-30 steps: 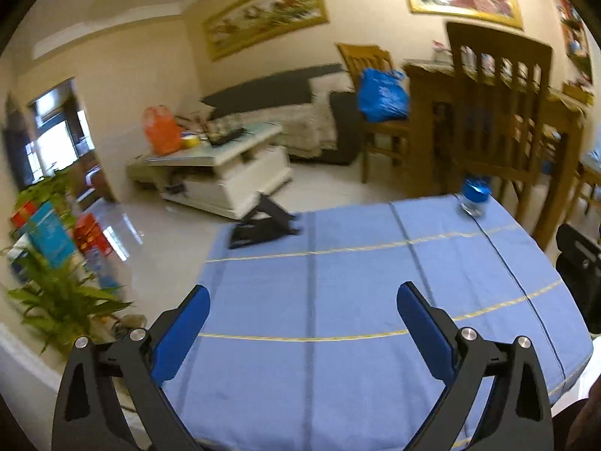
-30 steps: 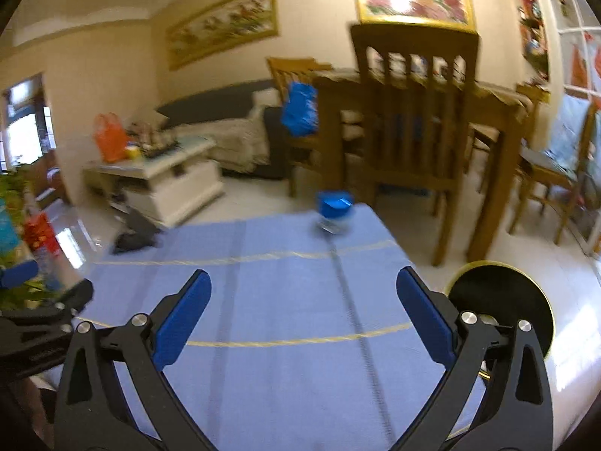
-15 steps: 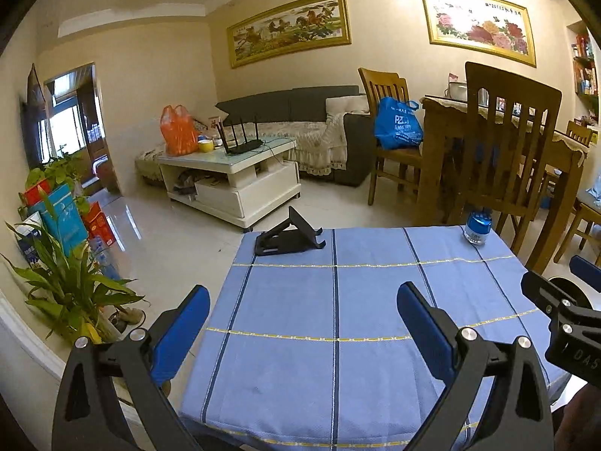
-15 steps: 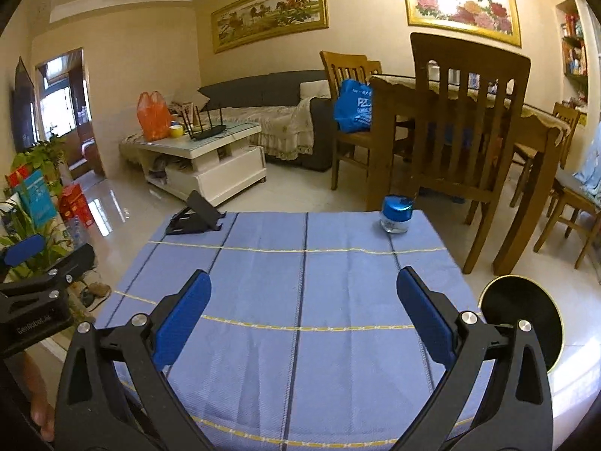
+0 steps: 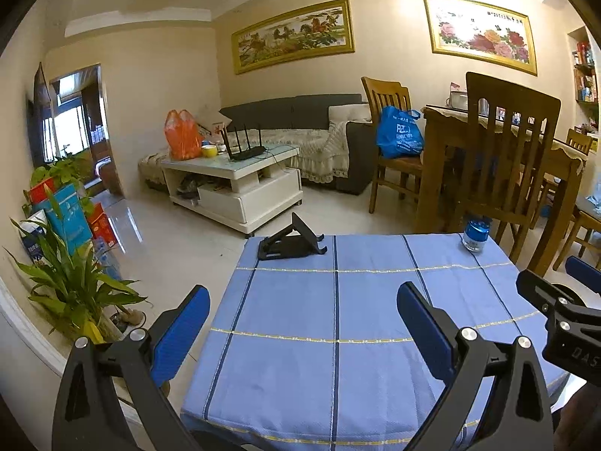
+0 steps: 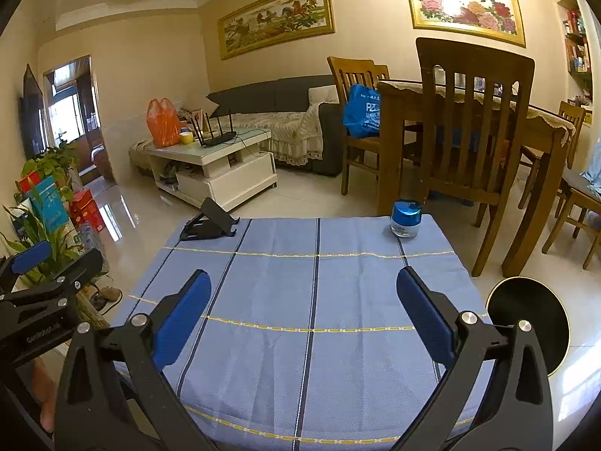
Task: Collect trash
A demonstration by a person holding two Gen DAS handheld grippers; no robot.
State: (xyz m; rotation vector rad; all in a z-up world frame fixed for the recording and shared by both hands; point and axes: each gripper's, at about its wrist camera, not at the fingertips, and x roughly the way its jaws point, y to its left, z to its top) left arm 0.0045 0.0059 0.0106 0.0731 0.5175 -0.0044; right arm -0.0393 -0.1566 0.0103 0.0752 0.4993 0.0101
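A small table with a blue checked cloth (image 5: 338, 319) (image 6: 311, 300) stands in front of me. No trash shows on it. A black round bin (image 6: 527, 325) with a gold rim stands on the floor at its right. My left gripper (image 5: 302, 332) is open and empty over the near left part of the cloth. My right gripper (image 6: 302, 317) is open and empty over the near middle. Each gripper shows at the edge of the other's view.
A black folding phone stand (image 5: 291, 242) (image 6: 210, 221) sits at the far left corner of the cloth. A small jar with a blue lid (image 5: 476, 235) (image 6: 406, 219) sits at the far right corner. Wooden chairs (image 6: 473, 131), a dining table, a white coffee table (image 5: 233, 176) and plants (image 5: 67, 282) surround it.
Both grippers have pulled back and steadied, so more of the cloth and room shows. Their jaws stay open.
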